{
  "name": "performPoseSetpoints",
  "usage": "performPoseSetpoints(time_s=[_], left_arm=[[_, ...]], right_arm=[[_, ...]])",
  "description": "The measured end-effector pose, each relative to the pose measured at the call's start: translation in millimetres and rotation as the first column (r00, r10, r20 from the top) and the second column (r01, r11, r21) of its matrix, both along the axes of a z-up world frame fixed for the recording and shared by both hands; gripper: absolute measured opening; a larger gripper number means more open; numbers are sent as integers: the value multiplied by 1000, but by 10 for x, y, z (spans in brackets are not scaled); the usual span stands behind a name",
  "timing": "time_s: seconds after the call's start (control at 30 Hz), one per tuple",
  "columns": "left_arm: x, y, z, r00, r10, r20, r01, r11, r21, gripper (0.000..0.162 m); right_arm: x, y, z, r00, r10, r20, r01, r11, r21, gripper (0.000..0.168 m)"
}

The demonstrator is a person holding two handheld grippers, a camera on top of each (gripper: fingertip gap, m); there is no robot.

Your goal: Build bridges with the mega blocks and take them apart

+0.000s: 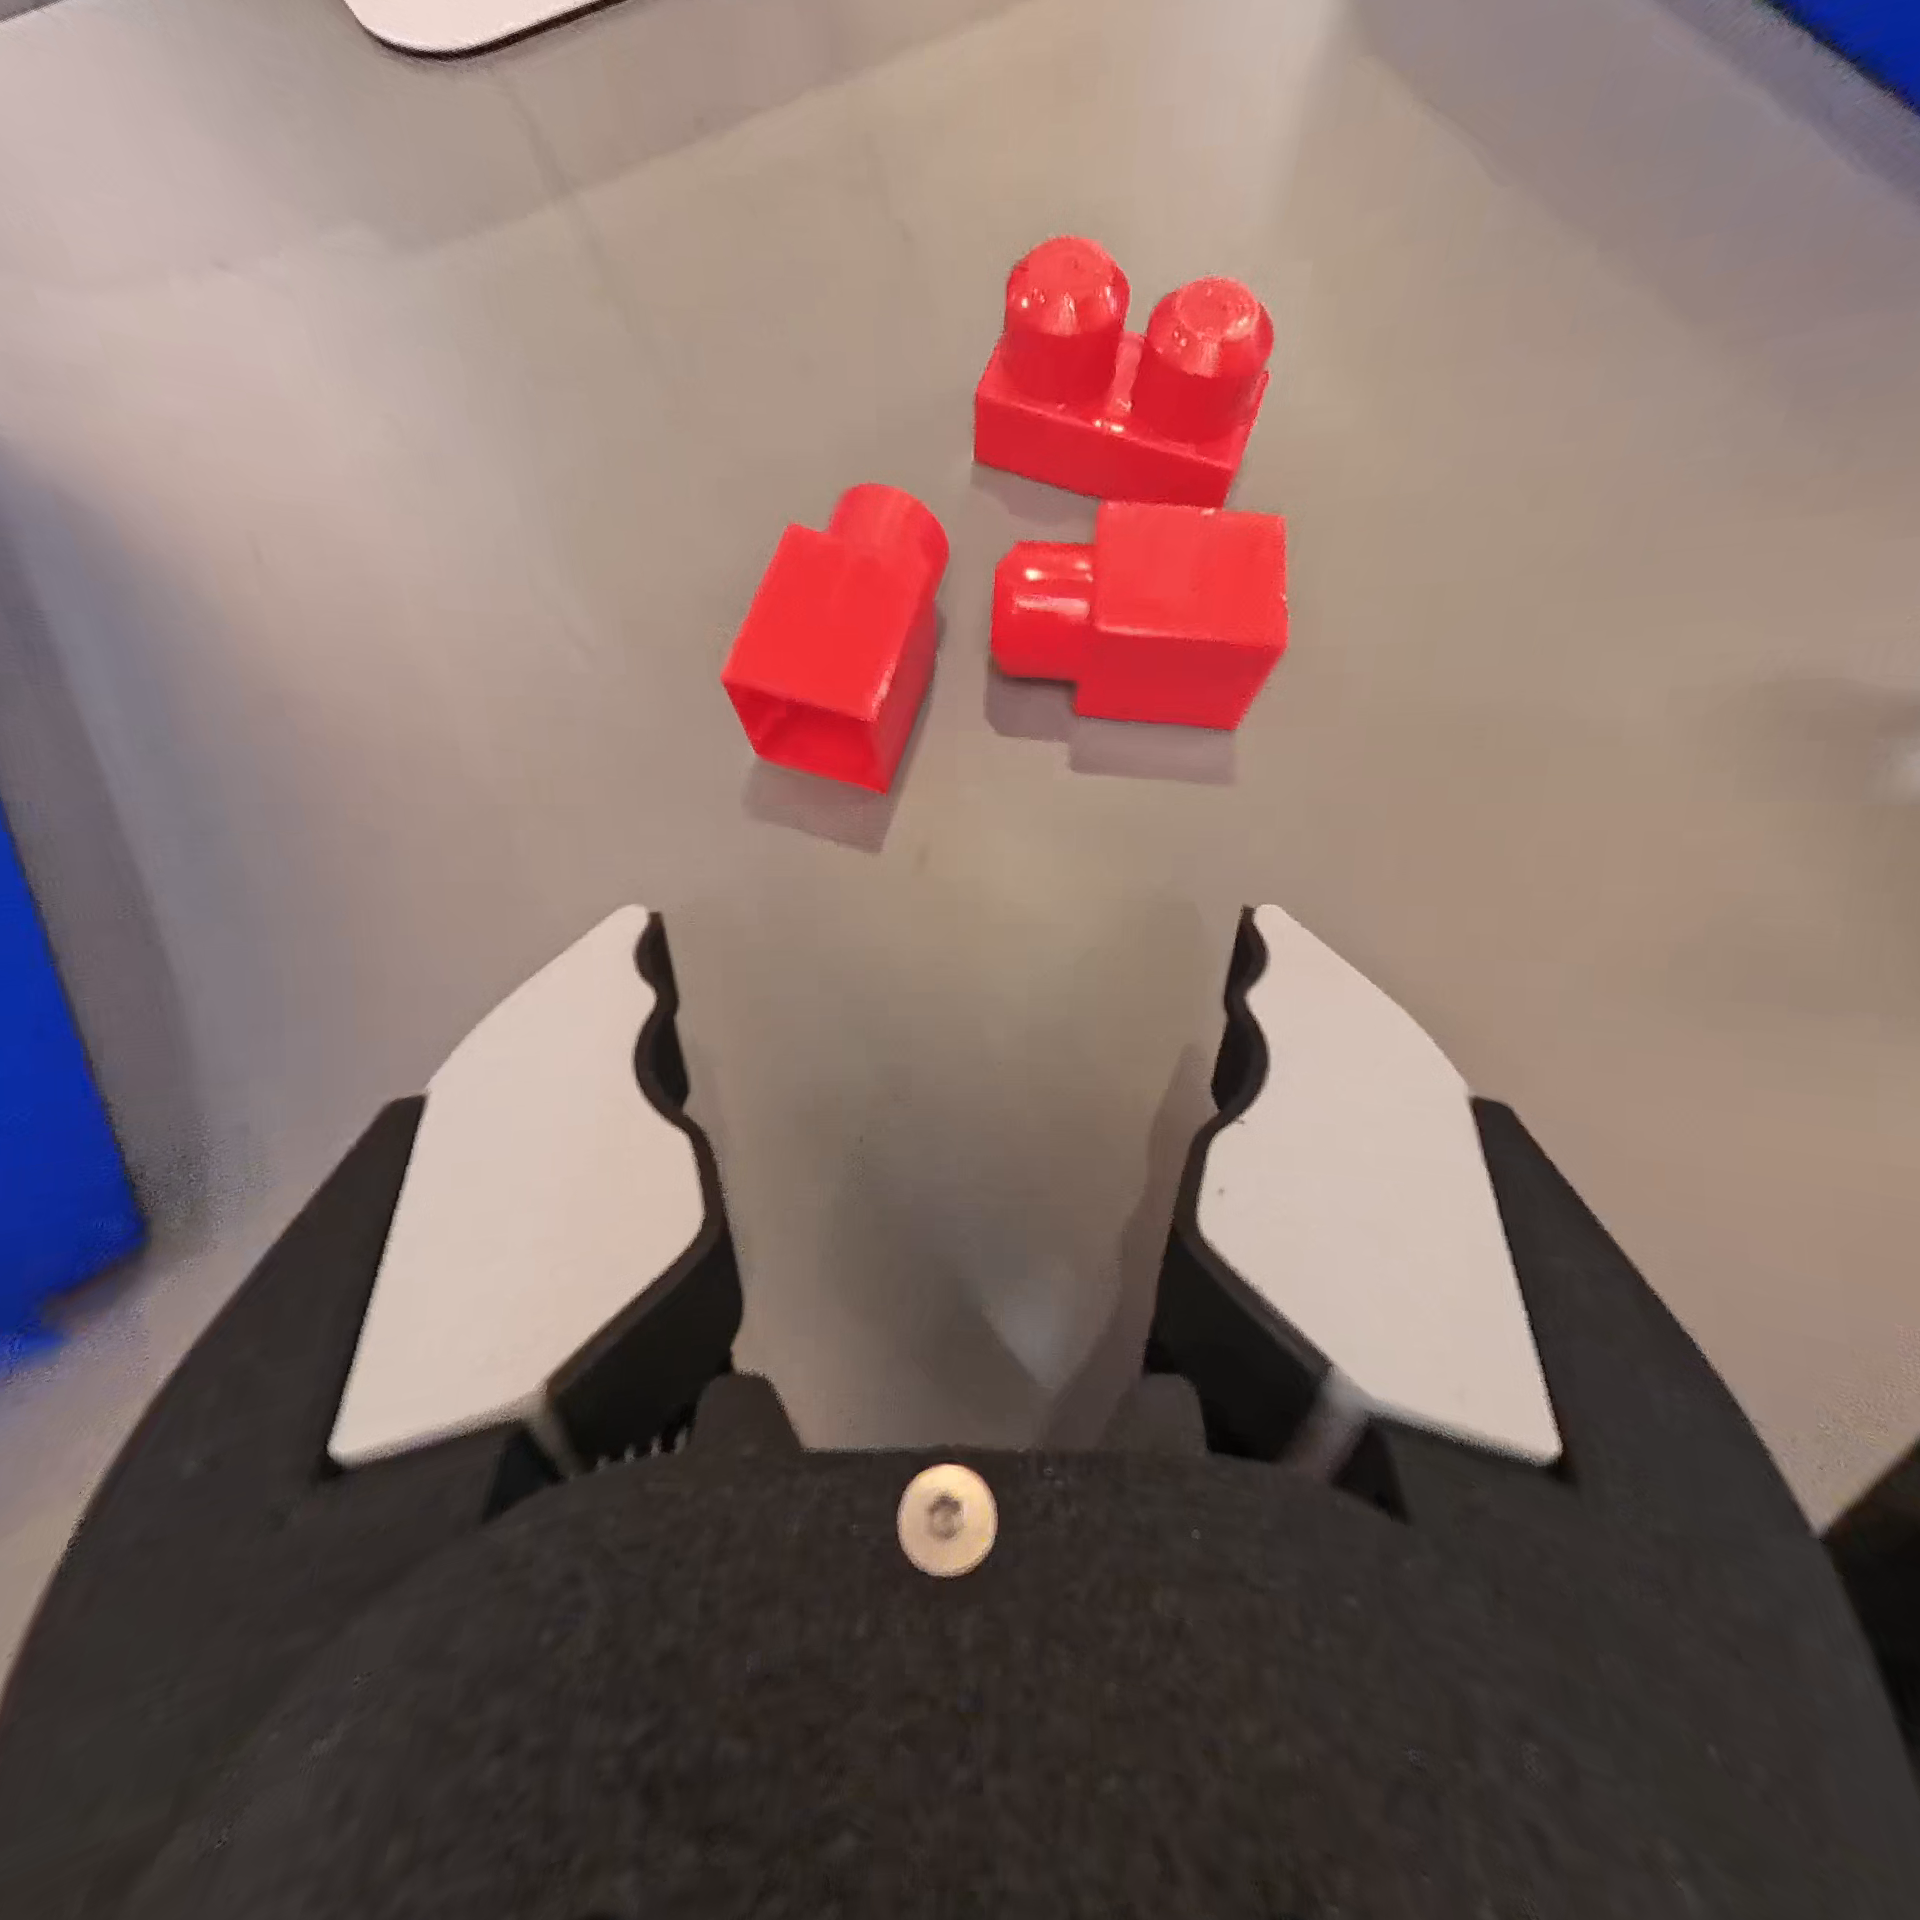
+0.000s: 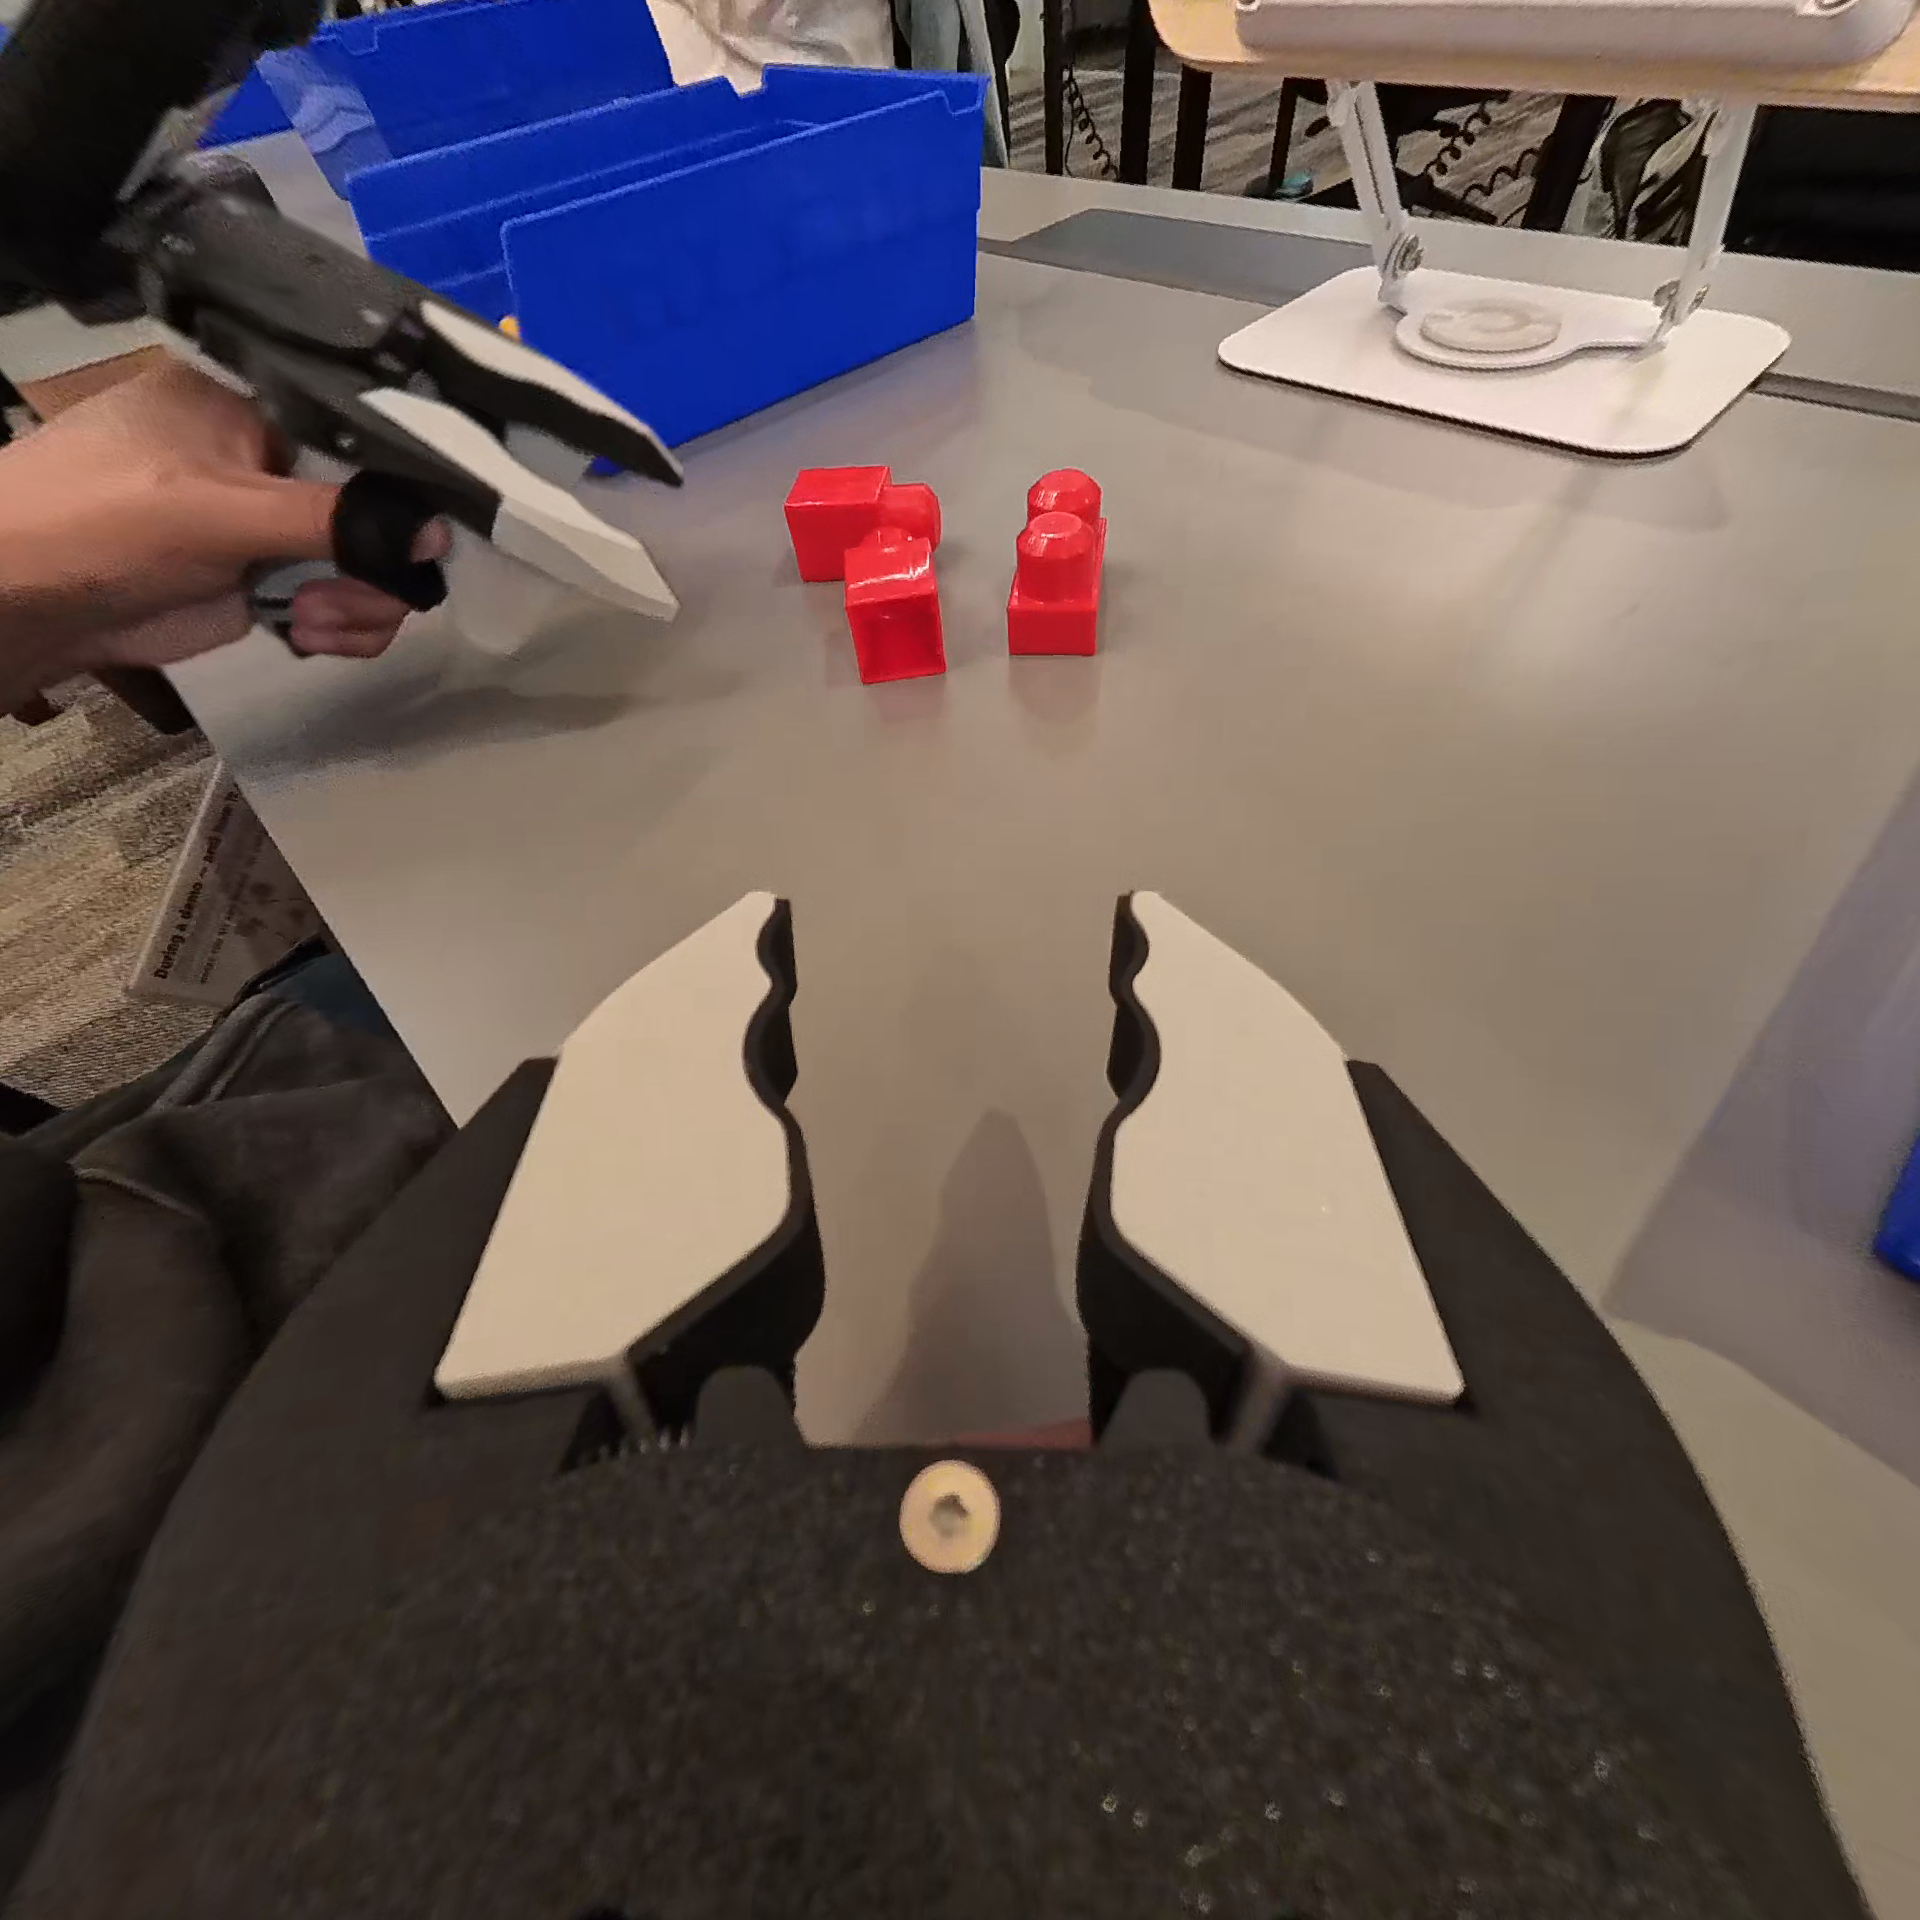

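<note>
Three red mega blocks lie apart on the grey table (image 2: pixel 1351 727). A two-stud block (image 1: pixel 1122 384) (image 2: pixel 1055 582) stands upright. A single-stud block (image 1: pixel 831 644) (image 2: pixel 842 520) lies on its side, its hollow bottom toward my left gripper. Another single-stud block (image 1: pixel 1174 618) (image 2: pixel 894 613) lies on its side, its hollow bottom toward my right gripper. My left gripper (image 1: pixel 951 914) (image 2: pixel 670 540) is open and empty, just short of the blocks. My right gripper (image 2: pixel 953 899) is open and empty, farther back from them.
Blue bins (image 2: pixel 727 239) stand at the table's back left, and one (image 1: pixel 52 1091) shows at the left of the left wrist view. A white stand base (image 2: pixel 1507 364) (image 1: pixel 457 21) sits at the back right. A hand (image 2: pixel 135 520) holds the left gripper. The table edge (image 2: pixel 343 935) runs along the left. To the single-stud block (image 1: pixel 831 644): left tips about 6 cm, right tips about 25 cm.
</note>
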State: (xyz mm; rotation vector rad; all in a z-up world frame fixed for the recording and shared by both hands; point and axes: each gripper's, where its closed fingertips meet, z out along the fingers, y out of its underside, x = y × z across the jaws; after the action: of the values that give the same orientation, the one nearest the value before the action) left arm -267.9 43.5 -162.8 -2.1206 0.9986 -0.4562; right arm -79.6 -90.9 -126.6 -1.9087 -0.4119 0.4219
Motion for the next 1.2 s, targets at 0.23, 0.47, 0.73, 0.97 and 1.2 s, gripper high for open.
performPoseSetpoints(time_s=[0.23,0.47,0.73,0.97,1.2], left_arm=[[126,340,37,996,-73,-48,71,997,-39,110],[105,630,-113,984,-82,-155,77,996,-41,76],[154,474,-168,991,-38,-125,20,990,-141,36],[38,-19,-66,972,235,4,-231,958,-169,36],[155,-25,-135,909,412,67,-396,902,-172,36]], right_arm=[[44,10,6,1000,-7,4,7,1000,1,57],[66,-21,-3,1000,-7,6,7,1000,-7,55],[21,-45,55,999,11,-40,-11,1000,-15,55],[-51,-82,125,998,47,-46,-48,999,-4,54],[-56,-105,197,991,68,-112,-70,998,-8,51]])
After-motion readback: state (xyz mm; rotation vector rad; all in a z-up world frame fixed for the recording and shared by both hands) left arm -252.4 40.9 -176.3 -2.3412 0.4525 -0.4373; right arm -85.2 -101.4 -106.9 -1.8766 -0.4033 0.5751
